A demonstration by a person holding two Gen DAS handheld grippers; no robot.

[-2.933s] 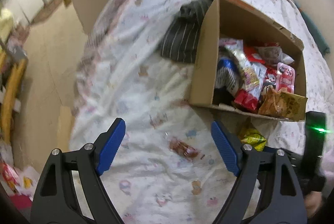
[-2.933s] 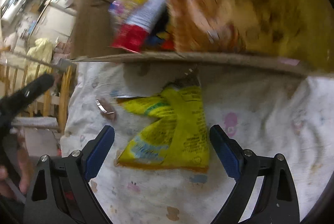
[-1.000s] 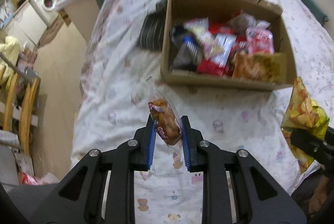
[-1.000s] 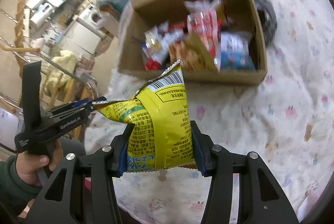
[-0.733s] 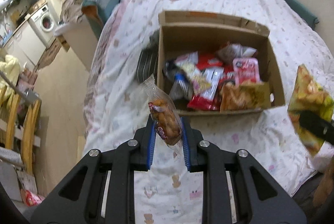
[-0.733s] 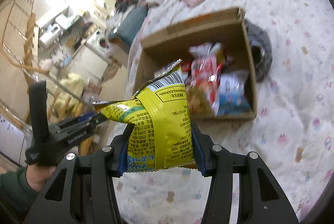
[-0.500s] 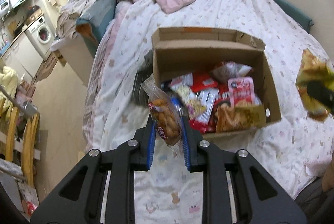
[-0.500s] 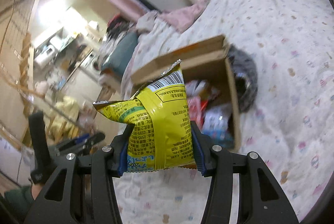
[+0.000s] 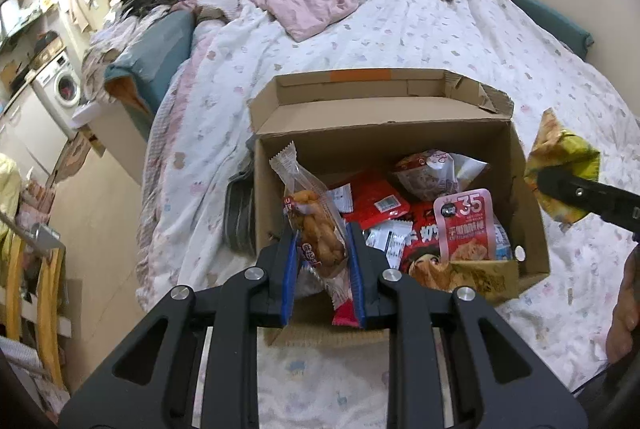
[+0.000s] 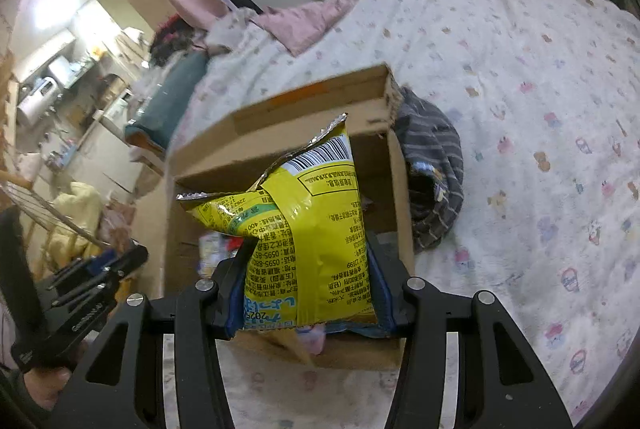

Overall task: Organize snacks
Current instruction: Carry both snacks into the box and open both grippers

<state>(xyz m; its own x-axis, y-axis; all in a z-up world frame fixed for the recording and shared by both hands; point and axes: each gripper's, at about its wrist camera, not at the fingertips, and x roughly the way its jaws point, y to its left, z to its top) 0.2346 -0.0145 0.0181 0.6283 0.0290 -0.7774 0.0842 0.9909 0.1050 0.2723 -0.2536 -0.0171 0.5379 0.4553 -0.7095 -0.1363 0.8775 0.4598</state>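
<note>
Both wrist views look down on the box (image 9: 384,133).

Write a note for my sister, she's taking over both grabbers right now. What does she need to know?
Left tool: shut on a clear packet of fried snacks, held over the near edge of the cardboard box.
Right tool: shut on a yellow chip bag, held in the air in front of the box.
The box sits open on the bed, already holding many snack packs.
Done: both snacks are picked up.
Left: drop each one into the box, then check the bed for more.
</note>
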